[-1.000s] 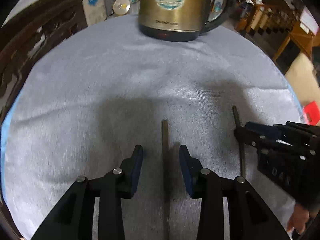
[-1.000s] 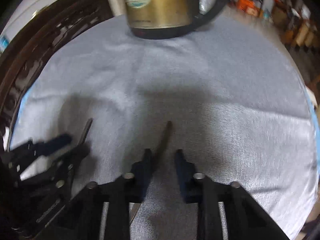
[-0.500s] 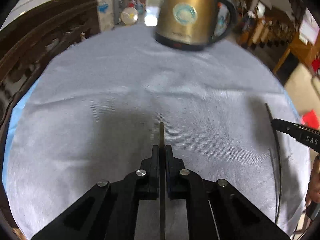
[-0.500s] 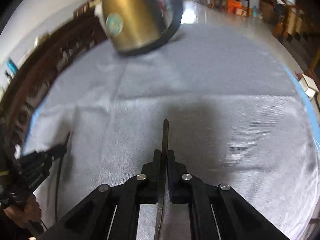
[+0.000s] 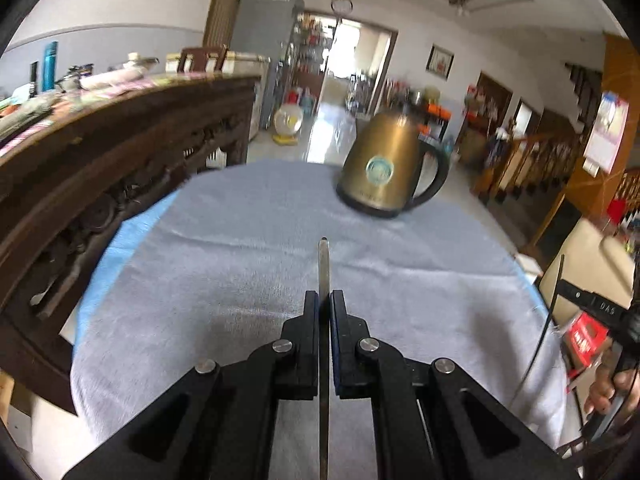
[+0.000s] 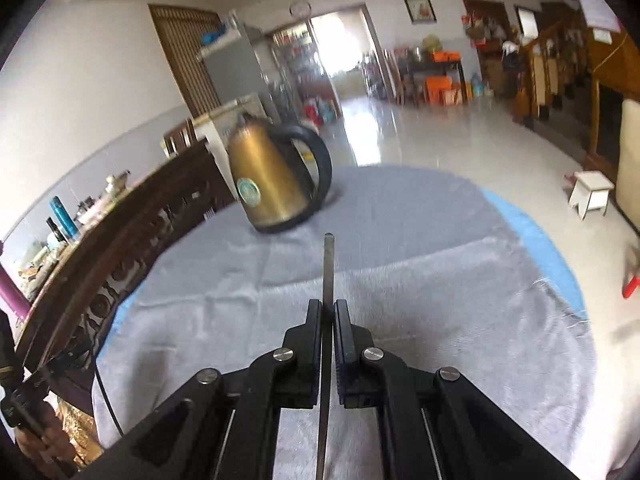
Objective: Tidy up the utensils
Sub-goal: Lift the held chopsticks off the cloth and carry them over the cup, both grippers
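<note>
- Left wrist view: your left claw (image 5: pixel 324 304) is clamped on a thin dark utensil (image 5: pixel 323 268). Only its narrow edge shows, so you cannot tell what kind of utensil it is, and its lower end runs out of the bottom of the frame.
- The claw is raised above the desk (image 5: pixel 248 264), pointing level and forward, with the utensil's tip aimed just left of the gold kettle (image 5: pixel 382 170).
- At the right edge, your right claw (image 5: pixel 560 286) is only partly in frame. A second thin utensil (image 5: pixel 550 312) passes through it, and your right hand (image 5: pixel 610 384) is cut off by the border.
- The kettle stands upright on the grey cloth at the desk's far side; its inside is not visible.
- Right wrist view: the right claw (image 6: pixel 329 308) is pressed shut on its own slim utensil (image 6: pixel 328 268), again seen edge-on, with the near end cut off below.
- It is held off the desk (image 6: pixel 440 280), tip pointing just right of the kettle (image 6: pixel 276 184), which looks tilted and blurred here.
- At the lower left, your left hand (image 6: pixel 38 438) and its claw (image 6: pixel 70 354) are dark and half cut off; a thin cable hangs beside them.
</note>
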Motion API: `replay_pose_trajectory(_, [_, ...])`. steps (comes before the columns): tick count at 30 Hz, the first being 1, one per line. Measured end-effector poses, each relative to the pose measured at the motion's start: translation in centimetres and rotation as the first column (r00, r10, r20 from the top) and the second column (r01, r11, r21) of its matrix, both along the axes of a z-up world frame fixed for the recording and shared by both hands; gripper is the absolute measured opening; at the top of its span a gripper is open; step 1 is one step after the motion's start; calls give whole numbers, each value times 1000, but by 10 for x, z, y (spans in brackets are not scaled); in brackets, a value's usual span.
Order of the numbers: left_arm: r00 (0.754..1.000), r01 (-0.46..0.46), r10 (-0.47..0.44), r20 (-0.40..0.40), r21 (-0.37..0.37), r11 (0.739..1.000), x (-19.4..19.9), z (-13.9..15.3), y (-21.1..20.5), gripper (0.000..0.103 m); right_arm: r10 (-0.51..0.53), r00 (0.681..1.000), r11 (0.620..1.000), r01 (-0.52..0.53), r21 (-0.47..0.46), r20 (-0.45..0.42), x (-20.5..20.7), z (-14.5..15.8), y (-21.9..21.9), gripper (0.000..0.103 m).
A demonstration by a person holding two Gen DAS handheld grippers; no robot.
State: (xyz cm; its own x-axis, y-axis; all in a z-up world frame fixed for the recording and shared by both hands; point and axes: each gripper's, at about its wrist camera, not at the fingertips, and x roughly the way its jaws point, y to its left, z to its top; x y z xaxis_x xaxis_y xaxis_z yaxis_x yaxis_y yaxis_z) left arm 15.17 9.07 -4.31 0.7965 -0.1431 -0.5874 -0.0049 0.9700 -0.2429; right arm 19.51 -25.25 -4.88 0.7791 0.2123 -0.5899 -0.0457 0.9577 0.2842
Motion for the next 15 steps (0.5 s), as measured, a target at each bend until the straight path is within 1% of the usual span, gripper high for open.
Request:
replay_pose_trajectory(4, [997,-20,21,73,-10,1000,-38,17,1,5,-25,996,1000,26,-11,88,-36,22,3,6])
replay_pose_trajectory(7, [994,-17,15,104,14,1000,-58,23,-6,5,-45,990,999,47,-12,136,-66,34,2,6])
replay_pose_trajectory(10, [991,-8,5,134,20,1000,-81,32,-9,5,-69,982,997,73,-14,175,-90,43,1,6])
replay_pose_trajectory(15, [986,8,-7,169,-6,1000,-102,43,-9,5,-96,968,995,102,-15,234,-122,54,-1,6])
